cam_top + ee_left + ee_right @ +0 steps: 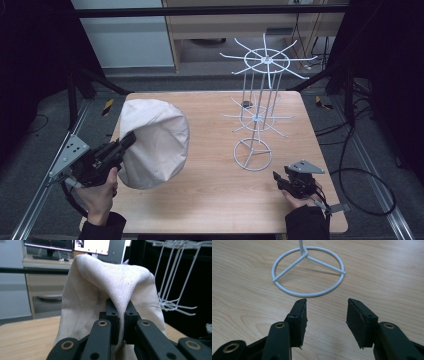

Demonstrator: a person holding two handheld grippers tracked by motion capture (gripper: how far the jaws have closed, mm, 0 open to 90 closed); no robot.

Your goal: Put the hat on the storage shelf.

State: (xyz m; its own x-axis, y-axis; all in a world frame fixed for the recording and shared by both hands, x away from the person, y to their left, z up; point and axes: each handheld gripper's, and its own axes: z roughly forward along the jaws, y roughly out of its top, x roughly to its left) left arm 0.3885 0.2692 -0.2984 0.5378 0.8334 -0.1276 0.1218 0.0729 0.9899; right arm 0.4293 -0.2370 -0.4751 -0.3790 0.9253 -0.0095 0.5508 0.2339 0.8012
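While the cloth bag [154, 142] is standing puffed up on the left half of the worktop [210, 200], I'm pinching a fold of its near side in my left tool [121, 322]. Jaws are clamped together on the fabric, and the fold is running up between the pads and over the top. Holding it by a fold rather than a flat face because, as I read it, that gives thin cloth something to bite on, so it won't slide out.

The bag is light-coloured and soft. It's sagging around the grip, not rigid. Its bottom edge looks to be resting on the wood, though I can't tell whether it's partly lifted.

The white wire rack [260, 102] is standing upright on the right half, well apart from the bag. It has a ring base [308, 270], a spoked tier mid-height and a wider spoked tier on top. My guess is the spokes are hanging points, so the bag is probably headed there.

My right tool [325, 315] is hovering low over bare wood just in front of the ring base, jaws apart and gripping nothing. I'm keeping it near the base, likely to steady the rack, since a light wire frame could tip when loaded.

A small dark item [246, 104] is lying behind the rack; too small to identify.
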